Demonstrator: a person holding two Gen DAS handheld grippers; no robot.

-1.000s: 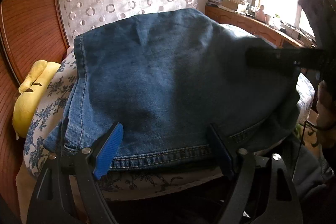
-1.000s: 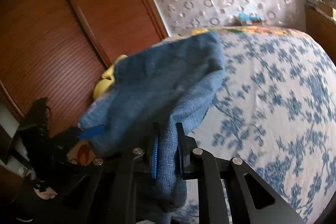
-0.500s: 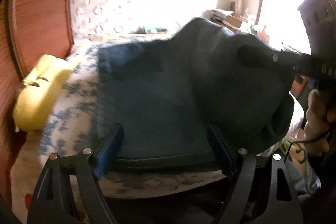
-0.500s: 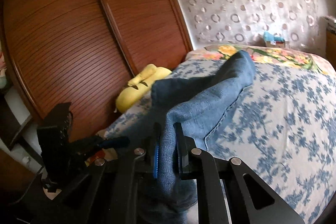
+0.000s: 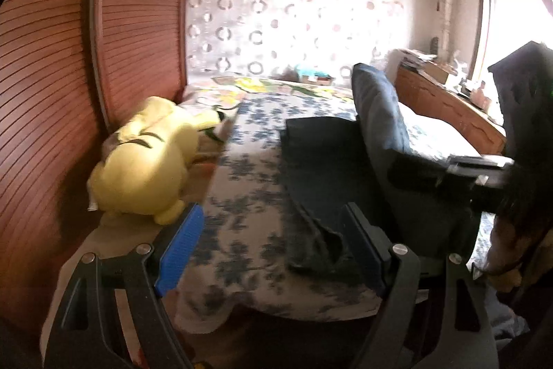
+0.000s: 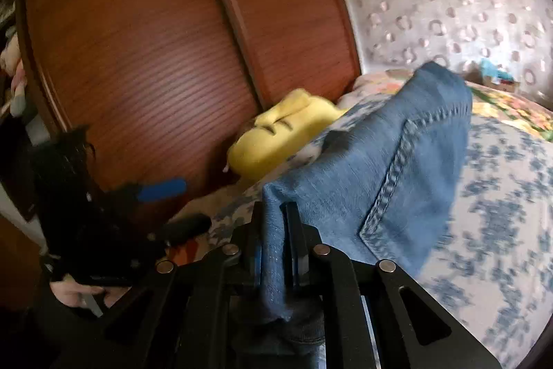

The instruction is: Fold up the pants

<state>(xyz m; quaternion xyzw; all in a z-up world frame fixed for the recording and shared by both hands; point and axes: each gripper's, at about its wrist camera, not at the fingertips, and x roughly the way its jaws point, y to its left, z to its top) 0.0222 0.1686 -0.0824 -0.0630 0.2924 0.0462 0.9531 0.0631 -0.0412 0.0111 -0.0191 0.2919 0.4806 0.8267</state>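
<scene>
The right gripper (image 6: 276, 244) is clamped on a bunched fold of the pants (image 6: 397, 161), which rise over the near part of the floral bed (image 6: 511, 213). The left gripper (image 5: 276, 251) stands apart, holding nothing. With one thin pinch, the denim could slip free or land skewed toward the yellow plush (image 5: 145, 158) at left.

Blue denim jeans (image 6: 397, 168), stitched back pocket showing, are bunched and lifted at one end, the rest draped across the floral bedspread (image 6: 501, 213).
</scene>
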